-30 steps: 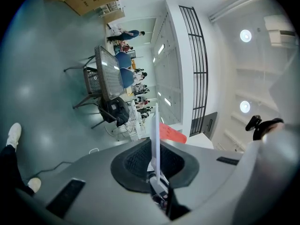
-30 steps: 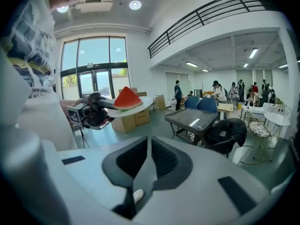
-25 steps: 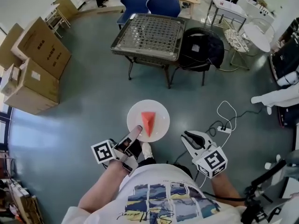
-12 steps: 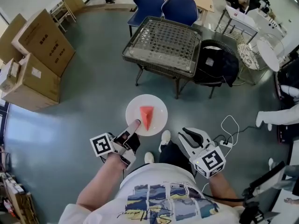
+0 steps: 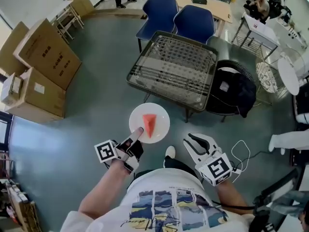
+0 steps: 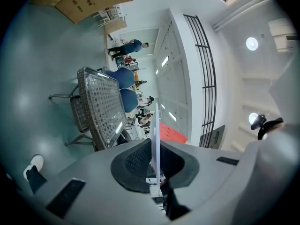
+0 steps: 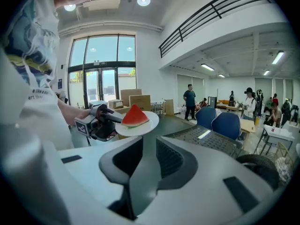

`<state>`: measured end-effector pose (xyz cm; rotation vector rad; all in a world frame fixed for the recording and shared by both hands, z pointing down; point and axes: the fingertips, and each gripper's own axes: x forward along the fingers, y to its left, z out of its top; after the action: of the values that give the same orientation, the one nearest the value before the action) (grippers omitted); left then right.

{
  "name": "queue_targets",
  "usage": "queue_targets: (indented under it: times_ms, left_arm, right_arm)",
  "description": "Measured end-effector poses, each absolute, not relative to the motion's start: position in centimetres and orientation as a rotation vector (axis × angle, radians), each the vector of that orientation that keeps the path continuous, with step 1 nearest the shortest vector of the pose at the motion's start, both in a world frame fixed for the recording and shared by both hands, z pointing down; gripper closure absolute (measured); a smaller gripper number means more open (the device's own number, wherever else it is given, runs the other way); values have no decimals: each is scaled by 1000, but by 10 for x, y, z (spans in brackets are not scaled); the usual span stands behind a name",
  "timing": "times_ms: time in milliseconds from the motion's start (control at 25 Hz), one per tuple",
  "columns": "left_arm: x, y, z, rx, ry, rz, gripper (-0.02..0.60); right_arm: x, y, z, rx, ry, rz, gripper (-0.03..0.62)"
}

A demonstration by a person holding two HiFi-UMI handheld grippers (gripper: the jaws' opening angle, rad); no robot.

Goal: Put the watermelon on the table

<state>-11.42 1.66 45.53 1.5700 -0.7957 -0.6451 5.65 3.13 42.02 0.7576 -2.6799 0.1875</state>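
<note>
A red watermelon slice (image 5: 150,125) lies on a white plate (image 5: 161,116), and my left gripper (image 5: 137,133) is shut on the plate's near rim, holding it level over the floor. In the left gripper view the plate (image 6: 155,135) shows edge-on between the pads, with the watermelon (image 6: 171,132) behind it. The mesh-topped metal table (image 5: 174,69) stands just beyond the plate. My right gripper (image 5: 192,140) hangs open and empty to the right. From the right gripper view, the slice (image 7: 135,116), the plate (image 7: 149,123) and the table (image 7: 206,139) are all visible.
Cardboard boxes (image 5: 38,66) are stacked at the left. Two blue chairs (image 5: 193,21) stand behind the table, and a black bag (image 5: 231,91) rests on a seat to its right. A white cable (image 5: 241,151) lies on the floor. The person's shoe (image 5: 169,152) is below the plate.
The person has walked toward the mesh table, which now lies much closer to the plate. Both grippers travelled forward together, with the plate still held.
</note>
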Motion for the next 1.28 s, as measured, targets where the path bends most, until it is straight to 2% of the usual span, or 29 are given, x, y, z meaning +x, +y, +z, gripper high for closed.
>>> queue_targets:
  times_ms: [360,880,1280]
  left_arm:
    - [-134,-133,489,1568,-865,-656,557]
    - [-194,-374,612,1518,-821,-506,557]
    - [-204,-519,694,1514,-784,-360,557]
  right_arm:
    - [81,-83,431,791,-2633,228,522]
    - [43,-264,446,1052,-2471,363,523]
    - [26,-337,443,1200,-2304,469,523]
